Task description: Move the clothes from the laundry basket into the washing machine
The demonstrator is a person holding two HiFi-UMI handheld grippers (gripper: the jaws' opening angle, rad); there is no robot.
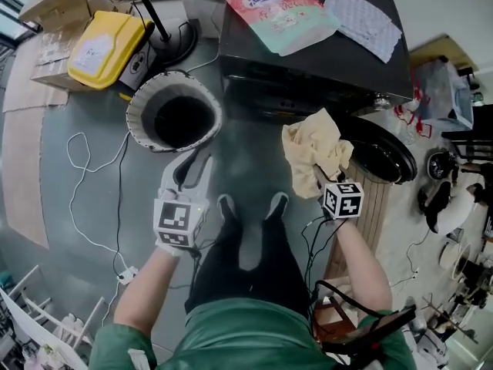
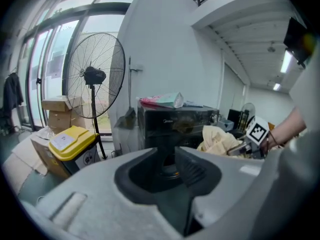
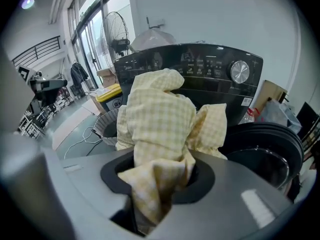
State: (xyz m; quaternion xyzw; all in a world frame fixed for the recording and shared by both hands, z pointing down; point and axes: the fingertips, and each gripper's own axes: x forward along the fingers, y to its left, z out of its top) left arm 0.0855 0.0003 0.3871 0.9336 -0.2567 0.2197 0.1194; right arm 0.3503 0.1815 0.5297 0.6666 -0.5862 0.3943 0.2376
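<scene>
Holding a pale yellow checked cotton cloth (image 3: 160, 119) bunched in the right tongs (image 3: 159, 181), before the black washing machine (image 3: 200, 69). Likely soft, light, floppy; mid-bunch grip suits. Left tongs (image 2: 172, 171) slightly apart, empty.

Your head camera looks steeply down over the left gripper (image 1: 191, 169) and right gripper (image 1: 317, 174). Each gripper's camera sits close behind its jaws, facing the far washing machine (image 3: 200, 71), which all views share.
</scene>
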